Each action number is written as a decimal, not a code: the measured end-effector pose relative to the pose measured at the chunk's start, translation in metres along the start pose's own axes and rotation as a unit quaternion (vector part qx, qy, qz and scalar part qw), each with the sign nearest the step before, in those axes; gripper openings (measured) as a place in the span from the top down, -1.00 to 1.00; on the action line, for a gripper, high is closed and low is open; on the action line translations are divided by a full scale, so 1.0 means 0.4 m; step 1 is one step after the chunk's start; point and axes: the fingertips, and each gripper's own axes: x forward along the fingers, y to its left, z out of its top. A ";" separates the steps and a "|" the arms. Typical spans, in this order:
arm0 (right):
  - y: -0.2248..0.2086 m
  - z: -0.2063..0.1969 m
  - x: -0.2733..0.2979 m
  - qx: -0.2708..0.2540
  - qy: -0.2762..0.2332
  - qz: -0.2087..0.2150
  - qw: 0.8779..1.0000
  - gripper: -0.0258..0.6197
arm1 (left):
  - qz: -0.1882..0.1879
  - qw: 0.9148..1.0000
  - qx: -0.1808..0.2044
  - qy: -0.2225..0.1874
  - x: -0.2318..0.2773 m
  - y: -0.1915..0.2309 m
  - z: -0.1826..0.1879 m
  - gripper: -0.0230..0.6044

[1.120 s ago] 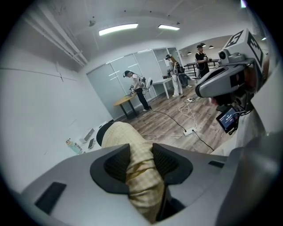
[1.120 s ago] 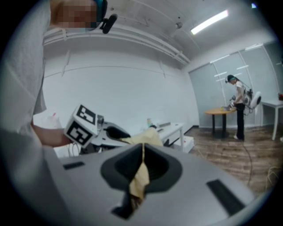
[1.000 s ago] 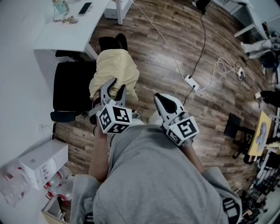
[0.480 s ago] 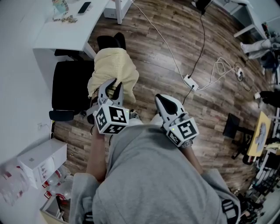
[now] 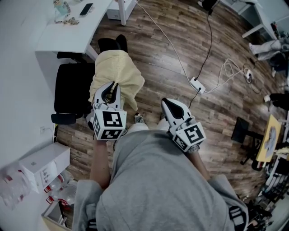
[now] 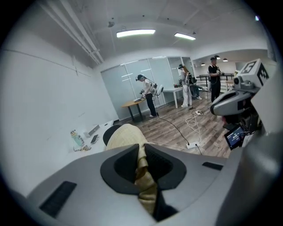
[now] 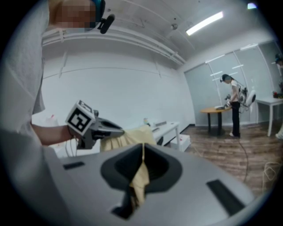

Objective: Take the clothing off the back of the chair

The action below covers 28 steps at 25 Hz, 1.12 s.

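Pale yellow clothing (image 5: 118,67) (image 6: 126,134) (image 7: 129,137) hangs over the back of a black office chair (image 5: 70,92). My left gripper (image 5: 109,87) (image 6: 139,152) is at the clothing's near lower edge. Its jaws are closing, and a fold of the yellow cloth is pinched between them. My right gripper (image 5: 165,102) (image 7: 142,151) hovers over the floor to the right of the chair, apart from the clothing. It is shut with nothing in it; the yellow cloth only shows far off through the slit between its jaws.
A white desk (image 5: 67,34) with a phone (image 5: 87,8) stands beyond the chair. A power strip (image 5: 198,84) and cables lie on the wood floor to the right. A white box (image 5: 45,164) sits at the near left. People (image 6: 148,95) stand far off.
The left jaws have closed in on the cloth's edge, and that gripper has rolled and shifted slightly left. The right gripper has barely moved.
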 end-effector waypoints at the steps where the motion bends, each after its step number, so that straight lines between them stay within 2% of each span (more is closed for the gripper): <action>1: -0.002 -0.001 -0.002 0.000 0.000 0.001 1.000 0.81 | 0.002 1.000 -0.016 -0.006 -0.005 0.002 0.002 0.72; 5: 0.008 -0.002 -0.010 -0.009 0.002 0.014 1.000 0.81 | 0.012 0.997 -0.074 -0.032 -0.032 0.016 0.009 0.72; 13: 0.021 0.003 -0.012 -0.020 0.006 0.027 0.999 0.81 | 0.043 0.989 -0.122 -0.072 -0.067 0.060 0.020 0.73; 28: 0.032 0.062 0.000 -0.038 -0.029 0.030 0.998 0.81 | 0.079 0.984 -0.098 -0.125 -0.124 0.139 0.089 0.73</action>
